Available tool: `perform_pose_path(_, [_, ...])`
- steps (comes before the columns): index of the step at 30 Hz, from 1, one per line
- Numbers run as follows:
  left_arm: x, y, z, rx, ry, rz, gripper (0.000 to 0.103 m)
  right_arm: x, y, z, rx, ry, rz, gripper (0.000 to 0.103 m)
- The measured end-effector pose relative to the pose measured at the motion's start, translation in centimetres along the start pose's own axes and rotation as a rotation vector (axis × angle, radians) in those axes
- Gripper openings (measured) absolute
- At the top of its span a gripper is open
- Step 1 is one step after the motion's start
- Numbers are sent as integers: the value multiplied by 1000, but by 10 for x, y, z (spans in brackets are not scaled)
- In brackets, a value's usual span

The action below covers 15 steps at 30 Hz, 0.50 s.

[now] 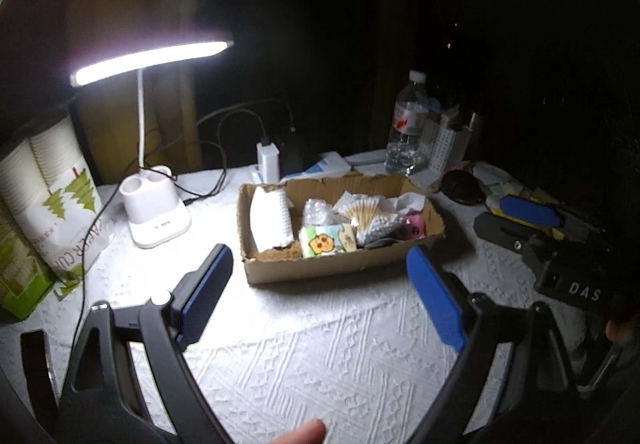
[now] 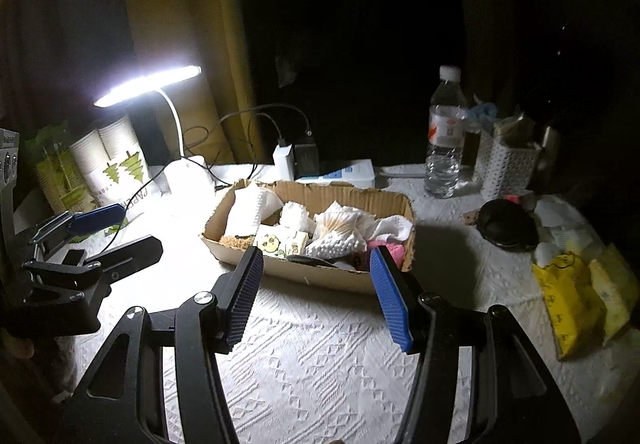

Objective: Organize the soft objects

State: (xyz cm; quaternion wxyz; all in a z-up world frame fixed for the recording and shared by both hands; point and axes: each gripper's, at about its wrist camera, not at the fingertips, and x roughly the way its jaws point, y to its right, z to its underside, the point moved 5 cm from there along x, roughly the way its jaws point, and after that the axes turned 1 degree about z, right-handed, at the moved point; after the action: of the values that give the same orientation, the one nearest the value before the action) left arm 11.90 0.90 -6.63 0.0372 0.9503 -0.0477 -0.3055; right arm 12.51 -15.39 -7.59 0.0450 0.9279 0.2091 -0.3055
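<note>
A shallow cardboard box (image 1: 336,268) (image 2: 320,276) stands mid-table. It holds a white towel roll (image 1: 270,218) (image 2: 248,212), a cartoon tissue pack (image 1: 326,240) (image 2: 276,240), cotton swabs (image 1: 370,210) (image 2: 340,222), white tissues and a pink item (image 1: 414,228) (image 2: 390,248). My left gripper (image 1: 320,300) is open and empty, just in front of the box. My right gripper (image 2: 316,296) is open and empty, close to the box's front wall. Yellow tissue packs (image 2: 576,304) lie on the cloth at the right.
A lit desk lamp (image 1: 156,212) (image 2: 148,84) stands at the left, beside a paper cup pack (image 1: 52,200) (image 2: 116,168). Chargers, cables, a water bottle (image 2: 444,132) and a white basket (image 2: 508,164) line the back. A black round object (image 2: 506,224) lies right.
</note>
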Motion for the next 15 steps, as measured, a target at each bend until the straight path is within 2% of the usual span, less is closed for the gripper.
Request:
perform_pose_path(3, [-15,2,-3,4,21,-14,91,-15,-1,-2,-3,18,23,62])
perform_pose_path(6, [-30,4,-7,13,46,-29,96,-28,-3,-4,-16,28,42,66])
perform_pose_path(8, [-40,6,-9,18,66,-40,97,-37,-6,-5,-30,38,60,76])
perform_pose_path(15, [-69,9,-23,27,115,-59,99,-64,-9,-14,-38,70,97,76])
